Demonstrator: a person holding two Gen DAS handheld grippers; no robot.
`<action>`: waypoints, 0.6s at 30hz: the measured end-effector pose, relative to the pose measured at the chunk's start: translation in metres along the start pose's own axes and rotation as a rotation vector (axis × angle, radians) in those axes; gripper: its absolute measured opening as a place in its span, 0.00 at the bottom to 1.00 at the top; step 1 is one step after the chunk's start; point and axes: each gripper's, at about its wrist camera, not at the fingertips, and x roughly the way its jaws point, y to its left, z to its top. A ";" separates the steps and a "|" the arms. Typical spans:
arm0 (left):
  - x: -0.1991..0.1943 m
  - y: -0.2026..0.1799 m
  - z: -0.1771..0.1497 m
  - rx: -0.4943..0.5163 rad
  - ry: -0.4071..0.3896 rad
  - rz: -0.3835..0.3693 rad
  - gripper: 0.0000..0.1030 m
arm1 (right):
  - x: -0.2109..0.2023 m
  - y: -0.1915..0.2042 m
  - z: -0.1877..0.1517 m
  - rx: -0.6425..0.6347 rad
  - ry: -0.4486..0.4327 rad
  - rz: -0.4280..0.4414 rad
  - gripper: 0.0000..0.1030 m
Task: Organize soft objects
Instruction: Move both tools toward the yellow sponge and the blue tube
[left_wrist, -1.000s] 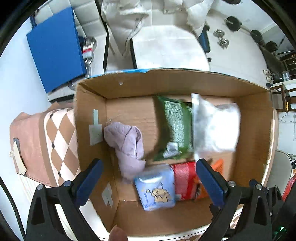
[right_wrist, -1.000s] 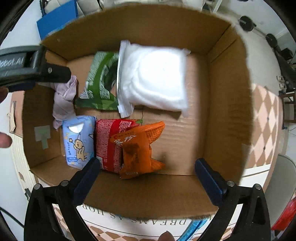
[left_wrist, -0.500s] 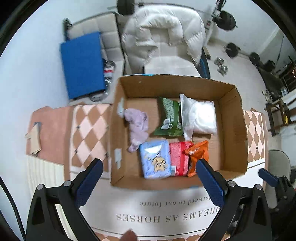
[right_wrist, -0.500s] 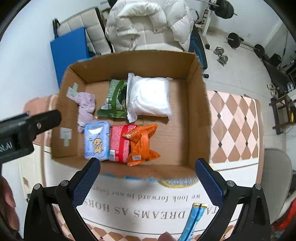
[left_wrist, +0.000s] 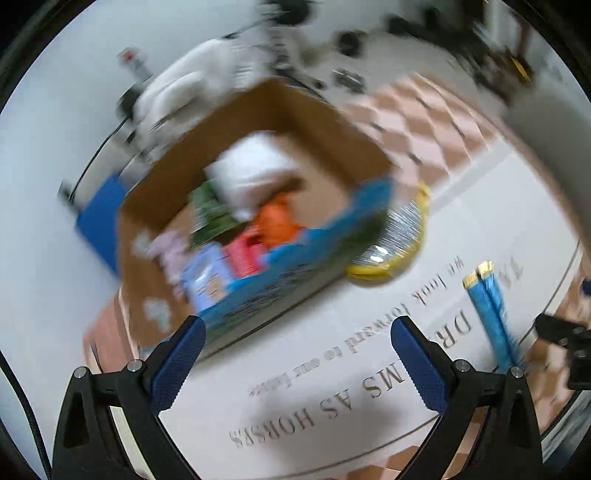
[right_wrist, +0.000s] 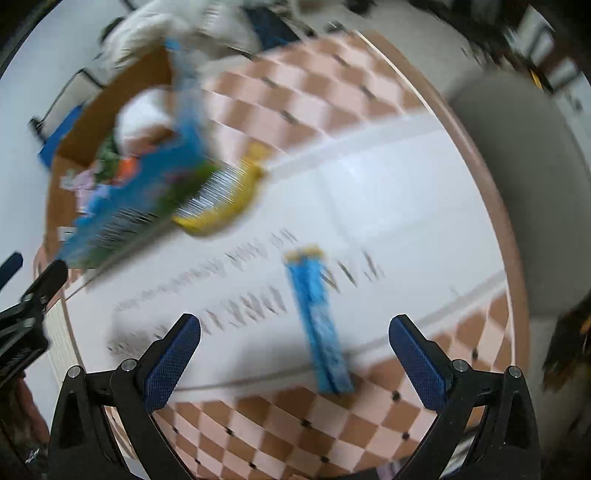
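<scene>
Soft packets sit packed in the cardboard box (left_wrist: 325, 136) at upper left of both frames — white pouch (left_wrist: 255, 166), orange pack (left_wrist: 277, 221), green, red and pale blue ones, blurred. Blue packet (right_wrist: 317, 317) lies alone on the counter (right_wrist: 388, 192), centre of my right view — likely next to go in. Both my left jaws (left_wrist: 293, 356) and right jaws (right_wrist: 293, 354) gape wide, empty. Yellow-rimmed thing (left_wrist: 391, 243) touching the box — can't identify.

Checkered tablecloth (right_wrist: 332, 92) covers table; grey chair (right_wrist: 517, 184) beside.
</scene>
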 end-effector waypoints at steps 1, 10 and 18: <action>0.011 -0.018 0.006 0.063 0.008 0.029 1.00 | 0.008 -0.013 -0.005 0.017 0.010 0.003 1.00; 0.082 -0.112 0.036 0.423 0.038 0.255 1.00 | 0.068 -0.082 -0.012 0.109 0.031 -0.006 1.00; 0.112 -0.143 0.043 0.515 0.086 0.208 0.87 | 0.095 -0.106 -0.013 0.132 0.072 -0.011 1.00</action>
